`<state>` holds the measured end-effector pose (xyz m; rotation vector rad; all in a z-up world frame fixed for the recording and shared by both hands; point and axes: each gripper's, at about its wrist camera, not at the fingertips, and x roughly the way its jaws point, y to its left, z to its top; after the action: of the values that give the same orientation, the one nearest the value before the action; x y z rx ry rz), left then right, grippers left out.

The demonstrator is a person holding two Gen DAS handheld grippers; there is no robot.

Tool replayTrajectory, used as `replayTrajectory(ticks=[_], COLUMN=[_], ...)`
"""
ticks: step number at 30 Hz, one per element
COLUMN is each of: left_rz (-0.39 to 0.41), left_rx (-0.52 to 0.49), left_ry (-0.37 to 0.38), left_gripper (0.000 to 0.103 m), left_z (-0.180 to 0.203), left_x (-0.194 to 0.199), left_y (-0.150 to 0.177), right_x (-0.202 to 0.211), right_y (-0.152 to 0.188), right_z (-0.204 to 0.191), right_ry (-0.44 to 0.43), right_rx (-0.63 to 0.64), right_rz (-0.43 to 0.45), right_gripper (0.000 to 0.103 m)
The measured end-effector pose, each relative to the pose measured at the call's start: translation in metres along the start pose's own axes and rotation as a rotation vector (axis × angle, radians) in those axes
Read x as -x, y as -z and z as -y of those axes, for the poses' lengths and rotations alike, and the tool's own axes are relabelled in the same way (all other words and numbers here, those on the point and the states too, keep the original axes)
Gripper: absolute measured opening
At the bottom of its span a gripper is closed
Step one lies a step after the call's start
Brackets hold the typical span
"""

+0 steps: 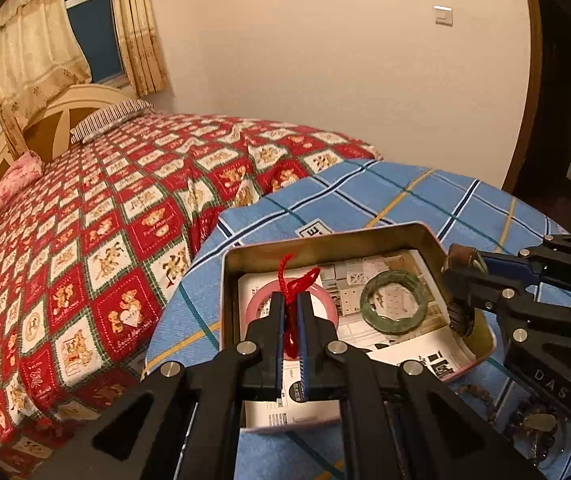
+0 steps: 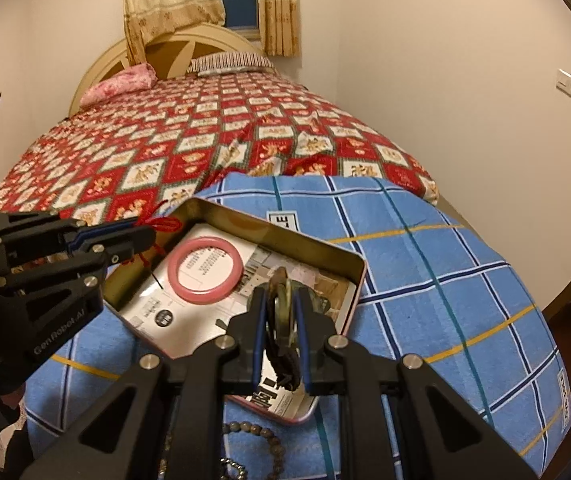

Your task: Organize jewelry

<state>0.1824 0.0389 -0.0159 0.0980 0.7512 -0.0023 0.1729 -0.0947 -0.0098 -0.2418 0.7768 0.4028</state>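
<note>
Our left gripper (image 1: 293, 316) is pinched tight on a red cord (image 1: 293, 300), held over the near-left part of the open tin box (image 1: 325, 244). Our right gripper (image 2: 281, 312) is nearly closed on a brown corded piece with a yellowish pendant (image 2: 283, 308), held above the tin's right side. Inside the tin, on printed paper (image 2: 189, 320), lie a pink bangle (image 2: 204, 272) and a green bangle (image 1: 393, 302), apart from each other. The tin sits on a blue checked cloth (image 2: 445, 272). Just in front of it lies a string of beads (image 2: 261, 436). Beyond the cloth we note a bed with a red patterned cover (image 1: 125, 200); past that, curtains (image 1: 33, 40).
</note>
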Motion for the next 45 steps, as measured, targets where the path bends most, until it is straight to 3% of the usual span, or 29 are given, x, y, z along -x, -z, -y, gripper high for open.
replayTrajectory(ticks=[15, 27, 29, 30, 32, 34, 45], left_rz=[-0.071, -0.096, -0.097, -0.092, -0.069, -0.028, 0.017], left_rx=[-0.012, 0.004, 0.001, 0.002, 0.011, 0.024, 0.066], left_ry=[-0.044, -0.05, -0.046, -0.045, -0.052, -0.065, -0.007], left_gripper=[0.005, 0.008, 0.014, 0.018, 0.063, 0.083, 0.084], left_z=[-0.006, -0.009, -0.007, -0.007, -0.006, -0.006, -0.007], left_x=[-0.042, -0.055, -0.052, -0.05, -0.042, -0.032, 0.018], left_y=[-0.015, -0.007, -0.007, -0.006, -0.007, -0.007, 0.021], right_x=[-0.039, -0.042, -0.042, -0.041, -0.038, -0.034, 0.009], right_y=[-0.003, -0.002, -0.001, 0.0, 0.001, 0.001, 0.013], right_z=[0.02, 0.027, 0.028, 0.028, 0.029, 0.03, 0.03], right_ry=[0.05, 0.02, 0.005, 0.01, 0.005, 0.002, 0.028], right_rx=[-0.004, -0.037, -0.042, -0.041, -0.048, -0.058, -0.022], right_rz=[-0.07, -0.073, -0.069, -0.064, -0.059, -0.052, -0.035], right_gripper=[0.016, 0.017, 0.018, 0.023, 0.04, 0.051, 0.067])
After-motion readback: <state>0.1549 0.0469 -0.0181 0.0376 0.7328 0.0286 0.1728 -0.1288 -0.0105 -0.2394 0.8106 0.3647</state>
